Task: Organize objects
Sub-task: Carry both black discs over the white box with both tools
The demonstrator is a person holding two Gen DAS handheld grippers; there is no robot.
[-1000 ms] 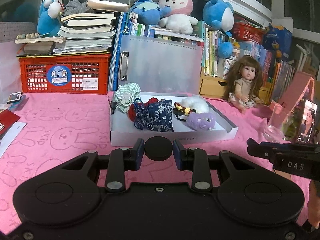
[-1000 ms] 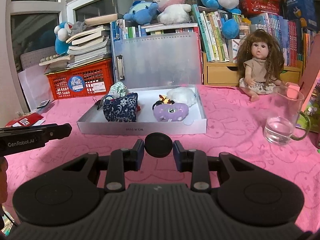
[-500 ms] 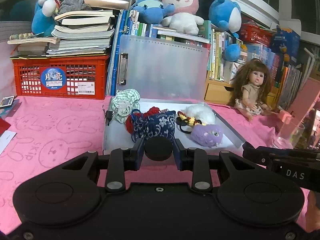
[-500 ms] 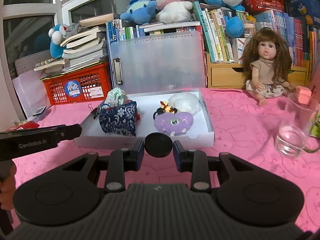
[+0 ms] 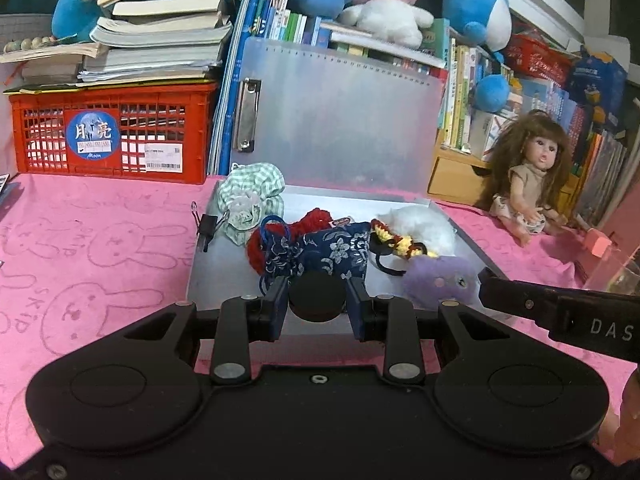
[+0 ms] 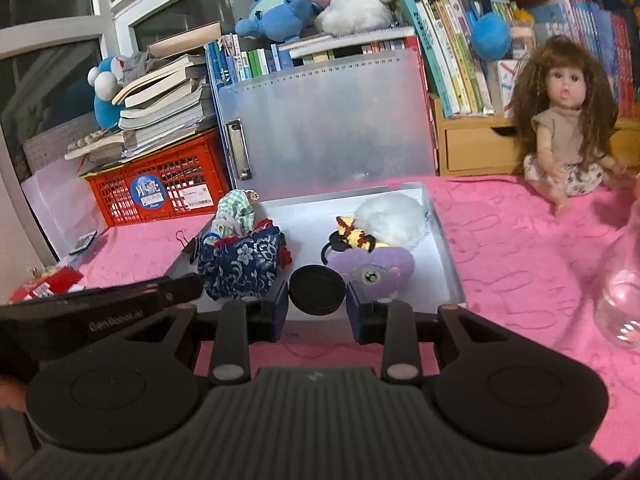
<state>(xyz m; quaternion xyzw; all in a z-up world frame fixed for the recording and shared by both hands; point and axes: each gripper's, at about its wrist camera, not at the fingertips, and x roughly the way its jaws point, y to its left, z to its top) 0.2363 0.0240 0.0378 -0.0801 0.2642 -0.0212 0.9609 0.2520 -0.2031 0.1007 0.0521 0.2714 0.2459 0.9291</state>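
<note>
Pink bunny-print tablecloth [image 5: 100,248], book-crammed shelves [image 6: 460,40]

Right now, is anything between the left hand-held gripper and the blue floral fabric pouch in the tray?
Nothing visible. The left hand-held gripper sits open just before the blue floral fabric pouch, above the shallow white tray's near wall.

Your readable marks: round blue sticker [image 5: 93,134] on red crate [image 5: 40,128] front shows "月亮", with "Moon" beneath. White barcode label [image 5: 163,157] beside sticker, print too small for you to read. Your right gripper's arm [image 5: 560,314], seen from left wrist view, bears white letters "DAS", cut off at frame edge. Pink cloth [image 5: 100,240] embossed with rabbits and letters "SKIP". Clear board [image 6: 328,128] top edge carries ruler numbers, too small to read.
</note>
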